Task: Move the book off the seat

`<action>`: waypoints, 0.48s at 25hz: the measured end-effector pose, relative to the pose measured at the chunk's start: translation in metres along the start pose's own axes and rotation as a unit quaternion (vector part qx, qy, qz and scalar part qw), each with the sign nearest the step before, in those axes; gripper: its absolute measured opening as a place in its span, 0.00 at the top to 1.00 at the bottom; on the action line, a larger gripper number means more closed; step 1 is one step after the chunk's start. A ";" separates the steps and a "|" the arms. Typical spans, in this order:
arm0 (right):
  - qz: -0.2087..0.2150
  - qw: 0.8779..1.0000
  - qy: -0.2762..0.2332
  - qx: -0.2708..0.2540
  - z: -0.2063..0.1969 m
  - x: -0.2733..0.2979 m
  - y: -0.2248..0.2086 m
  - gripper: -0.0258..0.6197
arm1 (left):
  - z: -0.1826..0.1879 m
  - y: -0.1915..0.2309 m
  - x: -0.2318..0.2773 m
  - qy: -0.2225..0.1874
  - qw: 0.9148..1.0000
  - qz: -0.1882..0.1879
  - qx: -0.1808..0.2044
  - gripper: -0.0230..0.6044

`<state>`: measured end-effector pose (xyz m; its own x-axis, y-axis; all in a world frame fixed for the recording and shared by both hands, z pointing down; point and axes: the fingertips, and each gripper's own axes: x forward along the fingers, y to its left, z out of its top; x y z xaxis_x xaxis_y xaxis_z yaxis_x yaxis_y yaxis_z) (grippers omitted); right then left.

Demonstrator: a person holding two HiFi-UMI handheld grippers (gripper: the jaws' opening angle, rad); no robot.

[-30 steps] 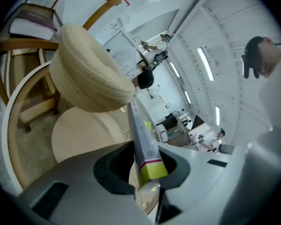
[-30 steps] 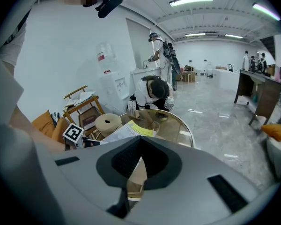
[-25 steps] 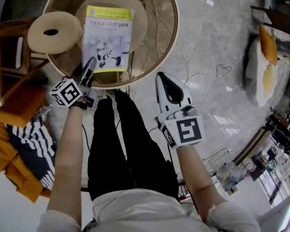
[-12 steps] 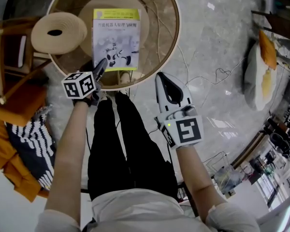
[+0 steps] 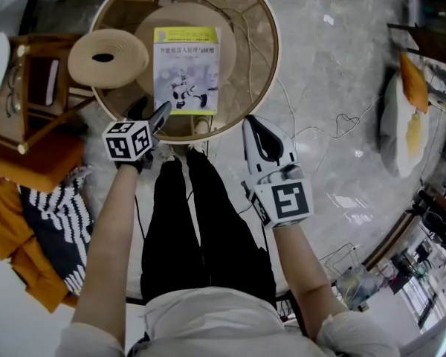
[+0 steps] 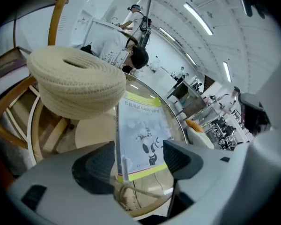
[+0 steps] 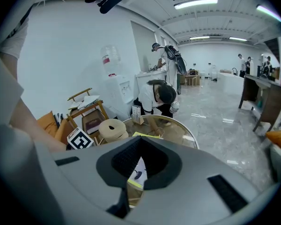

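Observation:
A white book with yellow bands lies flat on the round glass table, beside a beige ring-shaped cushion. My left gripper sits at the book's near edge. Its jaws are opening and stand wide to either side of the near corner without pressing it. My right gripper hovers over the floor just off the table's near rim, shut and holding nothing.
A wooden chair stands left of the table, with an orange cushion and striped cloth below it. Cables trail over the marble floor at right. A person crouches beyond the table.
My left gripper has slid off the book's near left corner toward me and its jaws have spread apart. The right gripper has stayed where it was.

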<state>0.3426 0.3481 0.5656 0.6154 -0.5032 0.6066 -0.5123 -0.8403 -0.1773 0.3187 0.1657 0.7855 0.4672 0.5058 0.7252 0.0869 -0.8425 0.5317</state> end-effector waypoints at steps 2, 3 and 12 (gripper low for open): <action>0.002 1.000 -0.006 -0.004 0.008 -0.002 0.006 0.93 | 0.007 -0.002 -0.007 -0.005 1.000 0.000 0.009 0.45; 0.002 1.000 -0.009 -0.005 0.012 -0.004 0.008 0.93 | 0.010 -0.004 -0.010 -0.007 1.000 0.001 0.012 0.45; -0.006 0.999 -0.029 -0.015 0.039 -0.032 0.029 0.93 | 0.026 -0.025 -0.044 -0.018 0.999 -0.003 0.037 0.45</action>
<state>0.3317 0.3314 0.5108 0.6554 -0.5045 0.5621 -0.5211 -0.8407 -0.1471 0.3189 0.1600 0.7292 0.4981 0.5051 0.7048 0.1541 -0.8515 0.5013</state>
